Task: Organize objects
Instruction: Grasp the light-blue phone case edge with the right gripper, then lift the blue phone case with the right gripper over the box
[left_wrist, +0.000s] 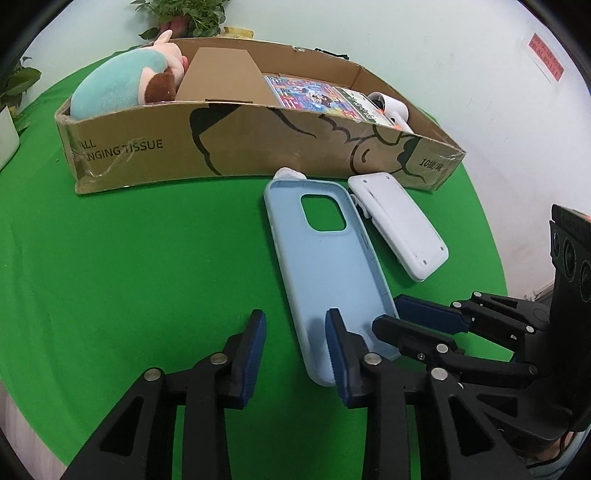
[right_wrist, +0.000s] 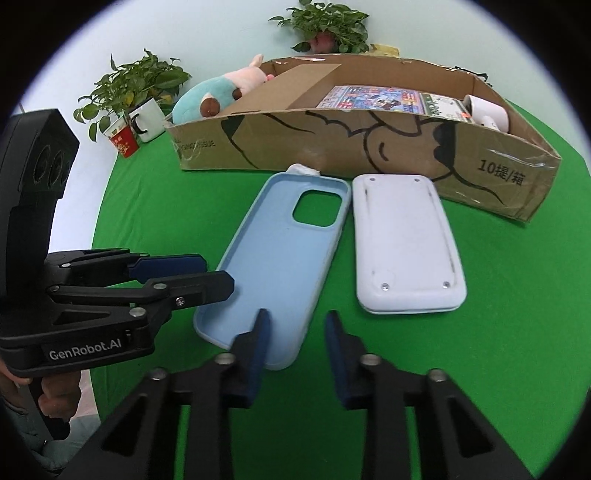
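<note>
You are closing in on the light blue phone case (left_wrist: 325, 266), which lies open side up on the green bench (left_wrist: 147, 258) just in front of the cardboard box (left_wrist: 229, 144). Its long axis runs from you toward the box, camera cutout at the far end. Your left gripper (left_wrist: 295, 332) and right gripper (right_wrist: 297, 332) both stand wide and empty at its near end. Next, I judge, you pinch one near edge and lift it into the box, clear of the white device (right_wrist: 402, 240) beside it.

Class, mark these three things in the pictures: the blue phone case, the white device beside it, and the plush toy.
blue phone case (right_wrist: 280, 266): right wrist view, inner back panel.
white device (right_wrist: 404, 240): right wrist view, middle of its flat top face.
plush toy (left_wrist: 118, 85): left wrist view, teal body.
</note>
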